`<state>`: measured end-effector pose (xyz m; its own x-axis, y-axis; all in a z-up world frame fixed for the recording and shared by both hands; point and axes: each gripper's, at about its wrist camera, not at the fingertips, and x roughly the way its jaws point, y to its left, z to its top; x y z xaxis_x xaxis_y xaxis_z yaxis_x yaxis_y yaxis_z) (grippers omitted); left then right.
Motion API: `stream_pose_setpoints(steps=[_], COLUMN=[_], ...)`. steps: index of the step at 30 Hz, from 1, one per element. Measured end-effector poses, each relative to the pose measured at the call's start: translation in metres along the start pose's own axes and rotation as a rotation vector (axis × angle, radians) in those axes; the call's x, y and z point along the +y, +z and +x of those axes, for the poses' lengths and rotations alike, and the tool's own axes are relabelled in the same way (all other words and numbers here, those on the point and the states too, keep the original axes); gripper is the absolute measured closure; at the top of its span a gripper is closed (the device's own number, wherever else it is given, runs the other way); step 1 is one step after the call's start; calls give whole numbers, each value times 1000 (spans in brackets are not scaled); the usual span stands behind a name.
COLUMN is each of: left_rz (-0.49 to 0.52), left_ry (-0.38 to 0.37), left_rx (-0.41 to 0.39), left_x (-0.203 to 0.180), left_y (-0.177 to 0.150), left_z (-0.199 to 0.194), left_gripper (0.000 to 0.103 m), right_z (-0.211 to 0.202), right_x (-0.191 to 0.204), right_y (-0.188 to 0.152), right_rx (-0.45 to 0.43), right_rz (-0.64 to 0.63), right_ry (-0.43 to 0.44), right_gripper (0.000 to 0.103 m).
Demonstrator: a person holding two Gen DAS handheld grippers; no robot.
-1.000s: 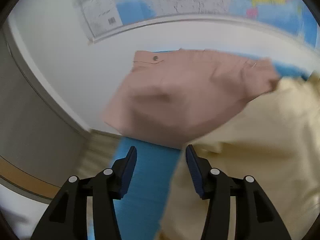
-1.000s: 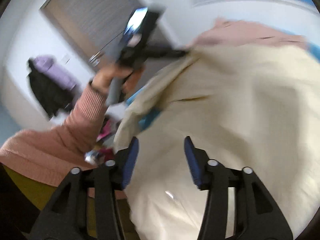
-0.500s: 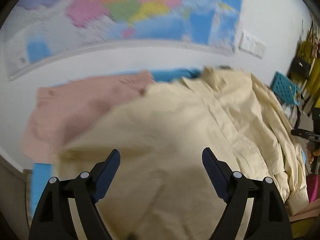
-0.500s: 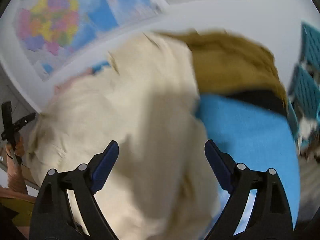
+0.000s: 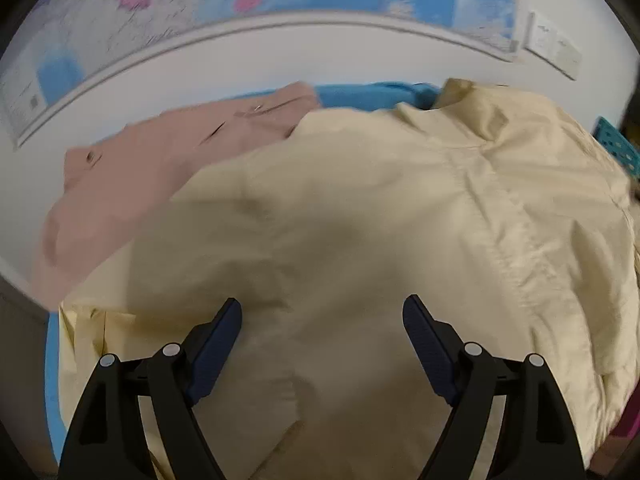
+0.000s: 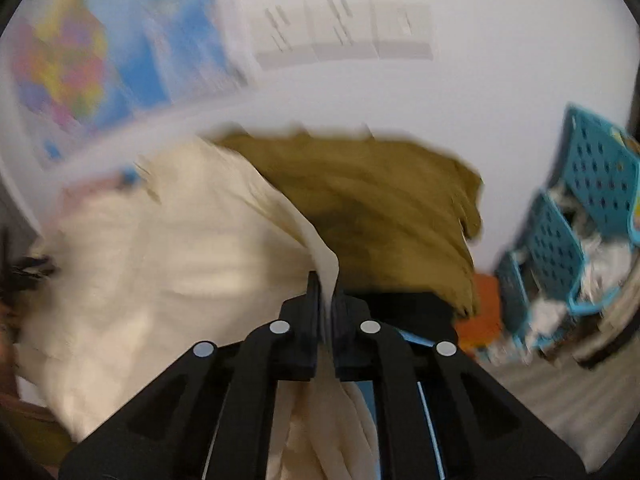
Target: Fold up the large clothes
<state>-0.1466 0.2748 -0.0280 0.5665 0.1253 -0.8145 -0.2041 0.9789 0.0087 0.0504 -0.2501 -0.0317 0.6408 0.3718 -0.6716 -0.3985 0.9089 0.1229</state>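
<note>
Left wrist view: the left tongs (image 5: 322, 334) stand wide apart over the cream shirt (image 5: 360, 220), which lies unfolded ahead of them; folding has barely begun. The spread matches half a second ago.

Right wrist view: the right tongs (image 6: 326, 288), apart half a second ago, are now clamped on a cream shirt (image 6: 160, 240) edge.

Right gripper (image 6: 327, 292), wide open half a second ago, now pinches a fold of cream shirt (image 6: 168, 248); view blurred, grip apparently firm.
</note>
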Motion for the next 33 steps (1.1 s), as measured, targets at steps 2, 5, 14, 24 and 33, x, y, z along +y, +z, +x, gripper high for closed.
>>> stream_pose_setpoints(steps=[2,5,14,24,33], left_rz=[-11,-2,16,112,417], left_ry=[11,7,-240,-431,-260], left_rx=[4,-20,-109,-173,-202], left_x=[4,3,-13,-25,-83], left_y=[-1,-4,-51,-157,-195], left_z=[2,-10,-65,-113,-110], left_gripper=[23,23,22,22,19], right_z=[27,15,-115,-81,-64], right_x=[-9,-10,69,113,175], right_y=[-13,-17,-78,-187,-185], right_rx=[49,-15,-274,-83,-97], right_rz=[74,111,-81,-164,-354], right_ry=[-29,-24,359,269,276], right_gripper=[70,59,37,35,22])
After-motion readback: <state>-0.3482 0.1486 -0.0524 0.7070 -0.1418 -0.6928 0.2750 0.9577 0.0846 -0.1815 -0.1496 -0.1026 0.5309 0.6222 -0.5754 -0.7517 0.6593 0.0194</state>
